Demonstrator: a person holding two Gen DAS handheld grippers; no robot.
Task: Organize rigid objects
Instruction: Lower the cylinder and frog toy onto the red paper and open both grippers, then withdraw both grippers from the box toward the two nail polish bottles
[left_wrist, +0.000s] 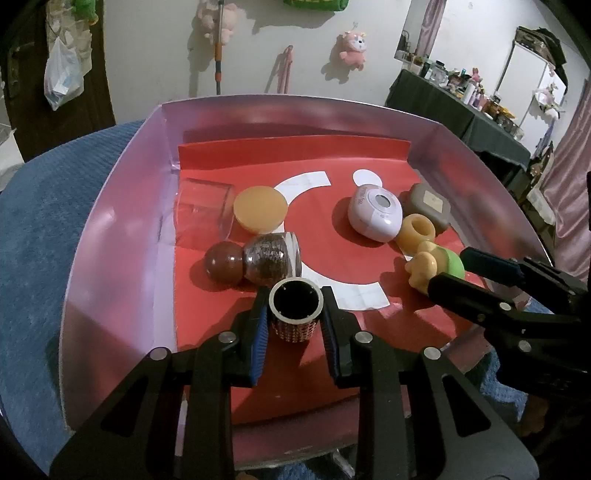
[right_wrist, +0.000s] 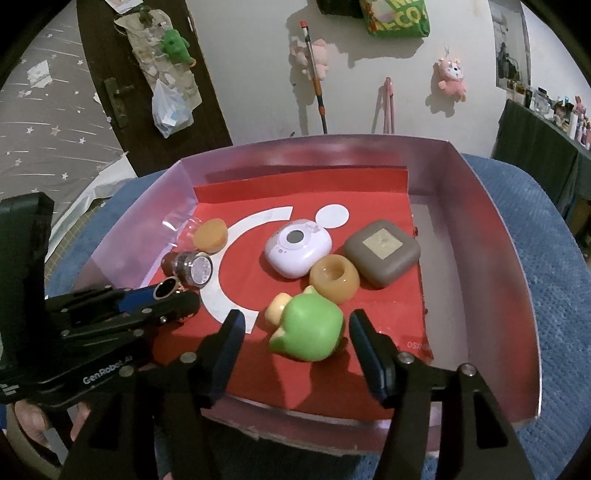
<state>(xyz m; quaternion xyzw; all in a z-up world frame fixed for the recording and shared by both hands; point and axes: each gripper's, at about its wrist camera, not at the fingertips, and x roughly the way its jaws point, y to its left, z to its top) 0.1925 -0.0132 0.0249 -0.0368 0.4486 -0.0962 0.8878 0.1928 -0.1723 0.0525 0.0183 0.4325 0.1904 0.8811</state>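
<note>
Currently, L gripper (left_wrist: 295, 314) points steeply down into the tray (left_wrist: 110, 229), jaws closed narrow on a small studded cylinder (left_wrist: 294, 314) standing upright w/ open top; blue pads press it on both sides. R gripper (right_wrist: 297, 332) also angled down, jaws apart, straddling a green-and-yellow toy figure (right_wrist: 306, 332) lying on its side; gaps visible both sides, pads not touching it.

Count, inside tray on red liner (left_wrist: 317, 221):
- 1 studded cylinder, at 6 o'clock of the left wrist view.
- 1 green-and-yellow toy figure, approx. 3 o'clock in the same view, just beside an amber ring (left_wrist: 417, 229).
- 1 amber ring, touching a white oval device (left_wrist: 375, 214) and near a grey-brown square case (left_wrist: 430, 203).
- 1 white oval device w/ round grey window.
- 1 grey-brown square case, at 2 o'clock.
- 1 amber disc (left_wrist: 260, 208), approx. 11 o'clock, beside a clear cup (left_wrist: 205, 210) lying on its side.
- 1 clear jar w/ dark contents (left_wrist: 269, 262), on its side, touching a brown ball (left_wrist: 224, 266).
- 2 grippers.

View differences: left wrist view shows the brown ball in full and the cylinder's studded wall; right wrist view shows only the cylinder's rim behind the L gripper. Right wrist view alone shows the jar's patterned lid face, a person's fingers (right_wrist: 33, 421) under the L gripper at 8 o'clock, and the gaps beside the toy. Tray sits on blue cloth (left_wrist: 37, 221).
</note>
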